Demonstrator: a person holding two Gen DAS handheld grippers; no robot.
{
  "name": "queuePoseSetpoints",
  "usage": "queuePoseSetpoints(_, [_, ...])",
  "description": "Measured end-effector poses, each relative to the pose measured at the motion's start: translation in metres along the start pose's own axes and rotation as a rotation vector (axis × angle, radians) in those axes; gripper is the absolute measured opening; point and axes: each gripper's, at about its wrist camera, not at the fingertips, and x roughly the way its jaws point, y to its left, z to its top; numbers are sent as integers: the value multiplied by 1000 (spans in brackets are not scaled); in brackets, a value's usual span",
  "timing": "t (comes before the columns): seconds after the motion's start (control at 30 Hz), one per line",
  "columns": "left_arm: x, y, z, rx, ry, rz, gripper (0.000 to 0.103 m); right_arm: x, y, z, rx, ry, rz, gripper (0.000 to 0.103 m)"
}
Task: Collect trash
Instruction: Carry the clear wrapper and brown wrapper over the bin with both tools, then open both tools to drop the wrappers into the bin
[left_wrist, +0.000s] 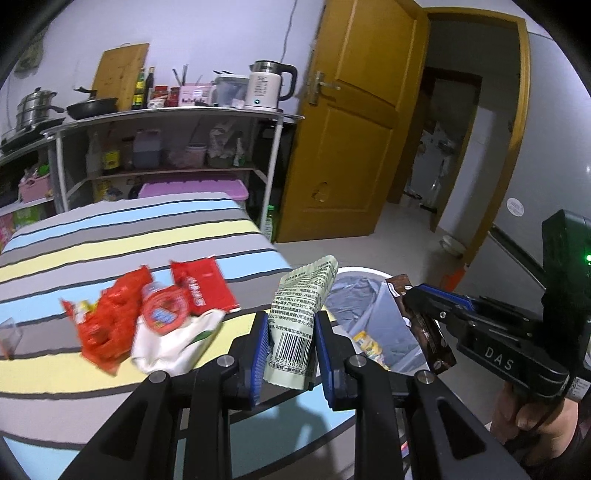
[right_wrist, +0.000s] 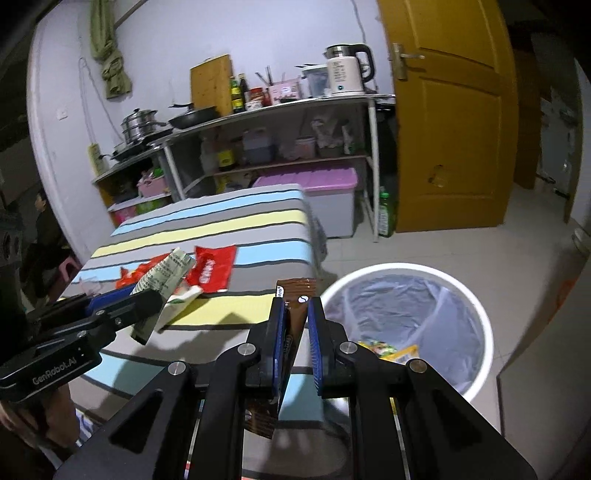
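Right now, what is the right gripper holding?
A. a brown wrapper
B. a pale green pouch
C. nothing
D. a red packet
A: the right gripper is clamped on a brown wrapper, while the pale green pouch sits in the left gripper and the red packet lies on the striped cloth.

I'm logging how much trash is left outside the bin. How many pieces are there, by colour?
Red, on the striped bed: 3 (crumpled wrapper, round lid, flat packet)
White bag: 1
Pale green pouch, left claw: 1
Brown wrapper, right claw: 1
Total: 6
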Motion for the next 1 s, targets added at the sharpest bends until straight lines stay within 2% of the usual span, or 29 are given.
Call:
queuePoseSetpoints(0.77, [95,-70,9,107,117,-107,26,15,-95,-12,150,35,-107,13])
queuePoseSetpoints(1.0, [122,-80,5,122,157,-143,34,28,-113,-19,190,77,-119,13])
